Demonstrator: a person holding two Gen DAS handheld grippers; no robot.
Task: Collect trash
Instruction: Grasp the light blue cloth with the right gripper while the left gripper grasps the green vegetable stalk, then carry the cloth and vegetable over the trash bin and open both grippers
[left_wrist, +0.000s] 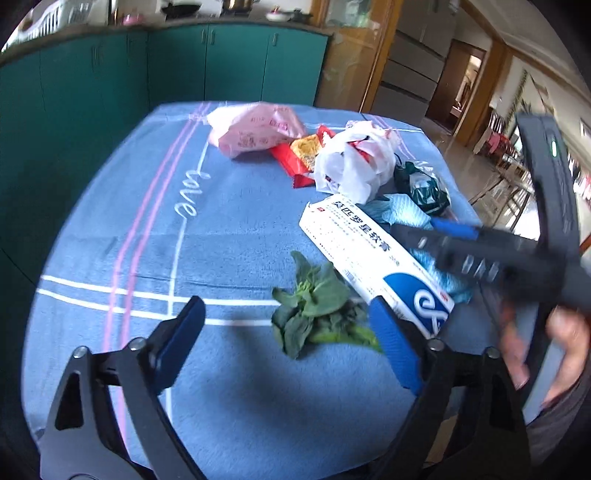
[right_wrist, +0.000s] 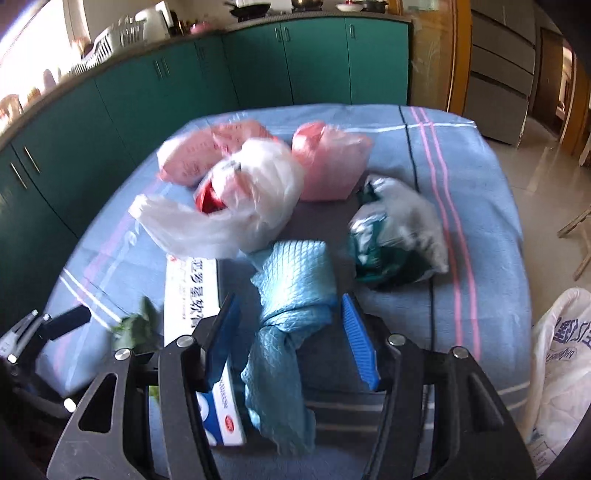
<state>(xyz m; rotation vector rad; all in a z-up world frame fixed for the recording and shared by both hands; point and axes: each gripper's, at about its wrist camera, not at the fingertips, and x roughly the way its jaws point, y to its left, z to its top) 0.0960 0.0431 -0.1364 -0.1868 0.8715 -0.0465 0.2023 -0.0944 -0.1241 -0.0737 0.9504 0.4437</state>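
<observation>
Trash lies on a table under a blue striped cloth (left_wrist: 221, 229). In the left wrist view my left gripper (left_wrist: 288, 328) is open, with a clump of green leaves (left_wrist: 314, 314) between its blue fingertips and untouched. Beside the leaves lies a white and blue carton (left_wrist: 365, 254). In the right wrist view my right gripper (right_wrist: 291, 328) is open around a crumpled light-blue wrapper (right_wrist: 291, 291), with gaps showing on both sides. The carton (right_wrist: 192, 291) lies under its left finger. The right gripper (left_wrist: 450, 229) also shows from the left wrist.
Farther back lie pink bags (right_wrist: 332, 166), a white plastic bag (right_wrist: 240, 206) with something red inside, a red snack packet (left_wrist: 299, 155) and a green foil wrapper (right_wrist: 395, 236). A printed white bag (right_wrist: 557, 369) hangs at the table's right edge. Green cabinets (right_wrist: 258, 66) stand behind.
</observation>
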